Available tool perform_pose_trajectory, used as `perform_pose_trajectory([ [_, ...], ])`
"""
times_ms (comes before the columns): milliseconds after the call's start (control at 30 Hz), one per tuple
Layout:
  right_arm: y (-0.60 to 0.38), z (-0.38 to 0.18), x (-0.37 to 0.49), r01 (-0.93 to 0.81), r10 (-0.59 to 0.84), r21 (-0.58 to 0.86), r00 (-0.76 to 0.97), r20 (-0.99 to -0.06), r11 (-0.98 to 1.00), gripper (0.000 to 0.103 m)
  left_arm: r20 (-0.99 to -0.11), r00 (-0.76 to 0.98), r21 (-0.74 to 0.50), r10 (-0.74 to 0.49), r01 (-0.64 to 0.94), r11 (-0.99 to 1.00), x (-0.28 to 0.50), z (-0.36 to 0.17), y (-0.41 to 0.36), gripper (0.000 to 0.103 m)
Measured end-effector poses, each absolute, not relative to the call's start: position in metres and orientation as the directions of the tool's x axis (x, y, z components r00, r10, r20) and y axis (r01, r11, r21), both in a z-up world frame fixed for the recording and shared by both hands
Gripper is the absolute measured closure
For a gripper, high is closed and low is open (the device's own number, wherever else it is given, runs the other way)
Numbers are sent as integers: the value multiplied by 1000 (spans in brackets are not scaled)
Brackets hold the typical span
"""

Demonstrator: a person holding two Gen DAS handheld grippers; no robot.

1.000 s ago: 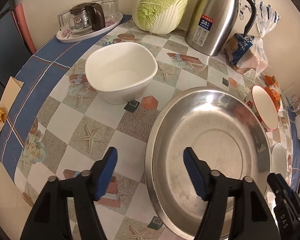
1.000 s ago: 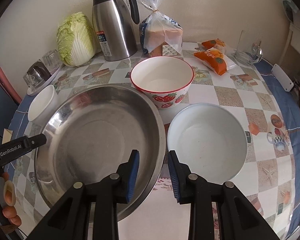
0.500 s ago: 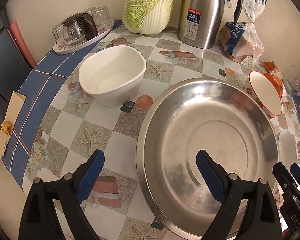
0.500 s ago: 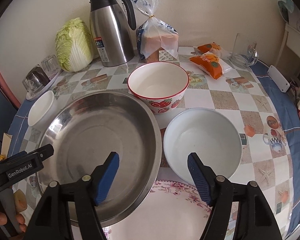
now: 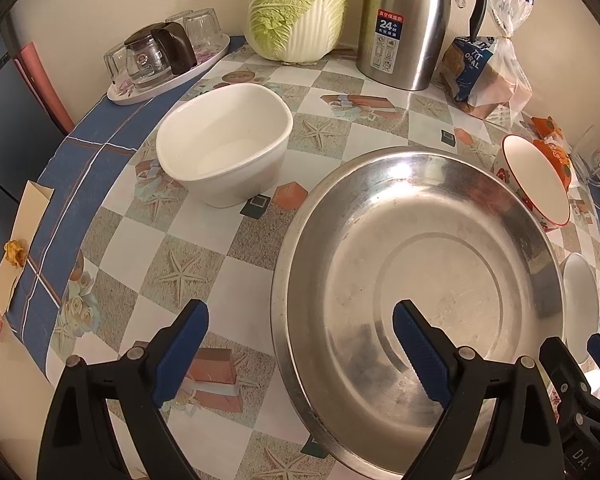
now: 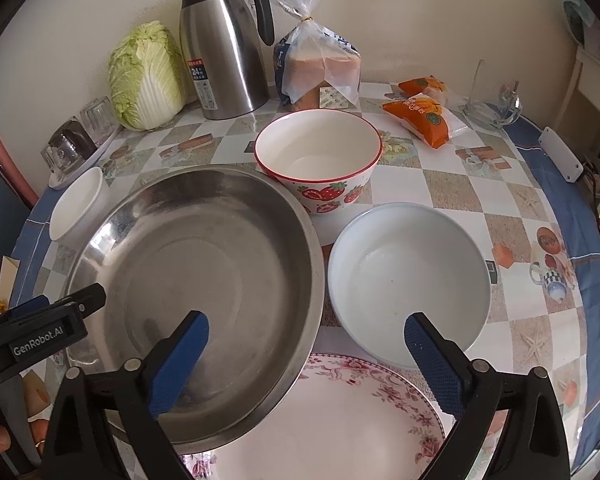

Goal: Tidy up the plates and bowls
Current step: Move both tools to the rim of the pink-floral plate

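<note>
A large steel basin point(image 5: 420, 280) point(image 6: 204, 280) sits mid-table, overlapping a floral plate point(image 6: 340, 420). A squarish white bowl point(image 5: 228, 148) point(image 6: 76, 204) stands to its left. A strawberry-print bowl point(image 6: 320, 164) point(image 5: 536, 184) stands behind it and a plain white bowl point(image 6: 408, 280) to its right. My left gripper point(image 5: 300, 352) is open and empty, straddling the basin's near left rim. My right gripper point(image 6: 306, 356) is open and empty above the basin's right rim and the floral plate.
At the back stand a napa cabbage point(image 5: 300, 8), a steel thermos jug point(image 5: 404, 24), a bag of bread point(image 6: 320, 68), orange snack packets point(image 6: 420, 116) and a glass mug point(image 6: 492, 104). A tray of glasses point(image 5: 168, 64) sits far left. The table edge curves at left.
Both grippers have opened wide from a narrower stance and pulled back slightly. The basin rests on the table, no longer between the right fingers.
</note>
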State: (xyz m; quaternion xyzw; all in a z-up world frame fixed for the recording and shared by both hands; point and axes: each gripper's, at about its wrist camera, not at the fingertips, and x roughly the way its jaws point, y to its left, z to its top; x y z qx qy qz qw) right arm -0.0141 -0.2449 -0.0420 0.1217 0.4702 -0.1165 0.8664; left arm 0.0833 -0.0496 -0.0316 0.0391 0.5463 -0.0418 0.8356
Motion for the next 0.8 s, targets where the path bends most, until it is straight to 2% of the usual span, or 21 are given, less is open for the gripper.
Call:
perform_pose_trajectory([
  [800,-247,-43,-15,325,-83,105,515,-853,940,0,-899,438,-7,-31,55,998,76,-20,-46,9],
])
